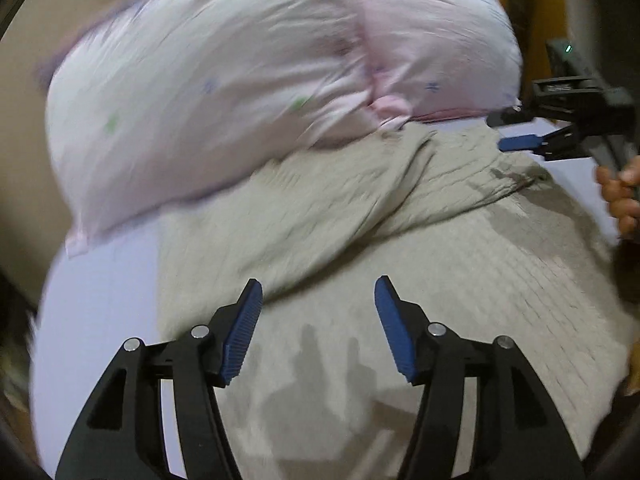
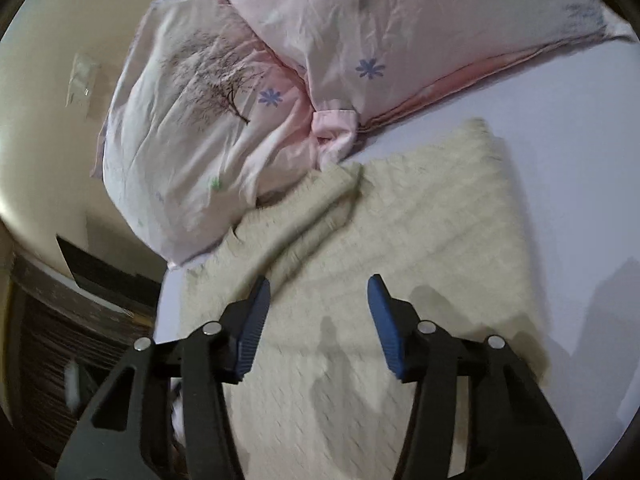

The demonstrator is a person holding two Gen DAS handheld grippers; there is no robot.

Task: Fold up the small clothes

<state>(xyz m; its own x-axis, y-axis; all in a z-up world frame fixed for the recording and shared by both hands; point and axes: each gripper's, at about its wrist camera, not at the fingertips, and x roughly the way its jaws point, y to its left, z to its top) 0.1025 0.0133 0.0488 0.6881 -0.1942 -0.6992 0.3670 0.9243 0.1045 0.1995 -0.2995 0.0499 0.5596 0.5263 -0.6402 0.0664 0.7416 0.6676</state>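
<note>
— While both wrist cameras look down at the bed, what lies under the grippers?

— A cream knitted garment (image 2: 400,248), spread mostly flat on the pale lilac sheet (image 2: 580,184). From the right wrist view it fills the middle and near part of the picture, with bare sheet to its right and a strip of sheet at its near left.

— Is it flat all over?

— No. A thick fold runs across its far left part, a raised ridge (image 2: 316,216) slanting from near left toward the far middle. In the left wrist view the same ridge (image 1: 360,216) crosses the cloth just beyond the fingertips.

— And the left gripper?

— The left gripper (image 1: 319,320) hangs over the near part of the knit with its blue pads well apart and nothing between them. Its shadow falls on the cloth below. Whether the pads touch the fabric I cannot tell.

— The right one?

— The right gripper (image 2: 319,320) has its jaws spread wide as well, empty, over the near middle of the garment. In the left wrist view it shows at the far right edge (image 1: 516,130), fingers parted, near the garment's far right corner, with the person's hand (image 1: 620,192) just behind it.

— What lies beyond the knit?

— A pink-white pillow with small flower prints (image 2: 192,128) at the far left, touching the garment's far edge, and a second pink pillow (image 2: 400,20) further off to its right. The left wrist picture is smeared with blur, so finer detail is lost there.
</note>
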